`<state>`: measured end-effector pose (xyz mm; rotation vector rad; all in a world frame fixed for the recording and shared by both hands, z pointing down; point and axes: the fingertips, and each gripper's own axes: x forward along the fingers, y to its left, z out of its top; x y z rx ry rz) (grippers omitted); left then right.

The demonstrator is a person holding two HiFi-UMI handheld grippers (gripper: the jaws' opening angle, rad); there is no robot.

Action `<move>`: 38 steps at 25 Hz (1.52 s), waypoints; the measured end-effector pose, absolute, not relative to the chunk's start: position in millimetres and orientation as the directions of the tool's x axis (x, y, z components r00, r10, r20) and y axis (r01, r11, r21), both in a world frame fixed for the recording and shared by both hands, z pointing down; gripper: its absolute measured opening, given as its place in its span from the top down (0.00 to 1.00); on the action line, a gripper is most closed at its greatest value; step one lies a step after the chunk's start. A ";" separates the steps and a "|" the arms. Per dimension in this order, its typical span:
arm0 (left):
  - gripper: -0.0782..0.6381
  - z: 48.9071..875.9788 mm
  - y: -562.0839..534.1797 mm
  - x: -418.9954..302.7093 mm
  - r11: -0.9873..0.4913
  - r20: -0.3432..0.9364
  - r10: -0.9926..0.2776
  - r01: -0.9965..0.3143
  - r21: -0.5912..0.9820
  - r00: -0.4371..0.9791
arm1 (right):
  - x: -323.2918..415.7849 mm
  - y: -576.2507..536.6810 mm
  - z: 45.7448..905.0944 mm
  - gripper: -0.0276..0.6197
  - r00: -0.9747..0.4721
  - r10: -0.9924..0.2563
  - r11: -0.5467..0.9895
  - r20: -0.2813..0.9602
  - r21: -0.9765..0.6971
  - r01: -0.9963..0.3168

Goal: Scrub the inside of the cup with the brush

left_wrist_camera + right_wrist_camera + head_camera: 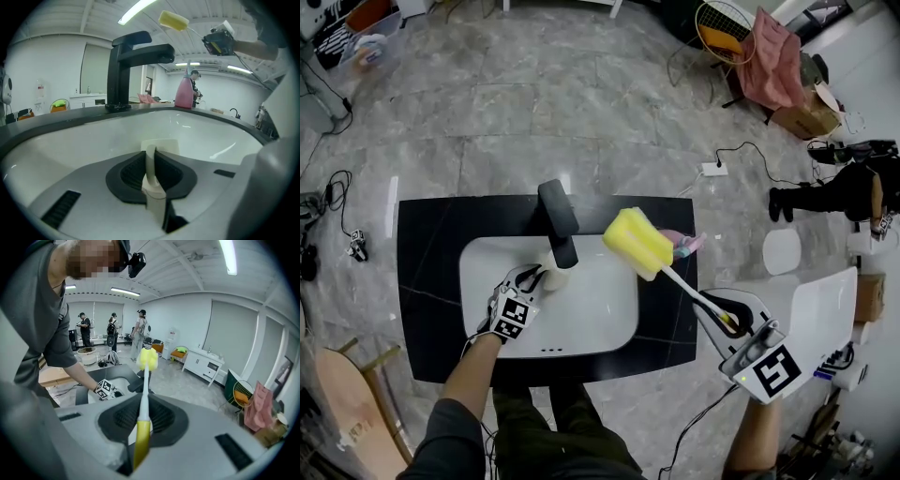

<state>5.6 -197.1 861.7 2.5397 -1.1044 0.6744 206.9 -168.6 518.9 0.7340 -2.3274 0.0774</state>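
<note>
A small cream cup (557, 277) sits low in the white sink (600, 309), under the black faucet (559, 221). My left gripper (534, 279) is shut on the cup's wall; in the left gripper view the thin cream wall (154, 161) stands pinched between the dark pads of that gripper (151, 165). My right gripper (727, 320) is shut on the brush handle (142, 411) and holds it in the air right of the sink. The brush's yellow sponge head (638, 243) hovers over the sink's right rim, apart from the cup. The cup's inside is hidden.
The sink is set in a black counter (427, 281). A pink bottle (686, 246) stands on the counter behind the sponge head. A white stool (783, 251), a power strip (713, 170) with cables and a chair (727, 33) are on the floor beyond. Several people stand far off (112, 329).
</note>
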 end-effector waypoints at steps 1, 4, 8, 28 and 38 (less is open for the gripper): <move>0.83 863.3 -194.9 2.5 -0.664 0.533 -0.604 -0.744 0.074 0.593 | 205.2 -169.2 518.3 0.90 -0.610 -0.484 0.840 0.627 0.138 -0.525; 0.83 870.3 -186.9 -5.1 -0.678 0.574 -0.573 -0.732 0.069 0.585 | 203.5 -170.3 515.1 0.90 -0.617 -0.484 0.842 0.621 0.139 -0.521; 0.76 877.7 -178.0 -11.6 -0.692 0.618 -0.520 -0.715 0.100 0.590 | 202.6 -168.9 512.9 0.90 -0.621 -0.484 0.844 0.616 0.140 -0.518; 0.57 897.3 -149.5 -27.0 -0.748 0.810 -0.306 -0.652 0.119 0.500 | 196.6 -162.3 500.4 0.90 -0.636 -0.508 0.832 0.581 0.142 -0.536; 0.58 831.1 -160.4 -55.9 -0.722 0.773 -0.402 -0.689 0.062 0.491 | 194.2 -162.2 479.0 0.90 -0.626 -0.556 0.803 0.546 0.158 -0.575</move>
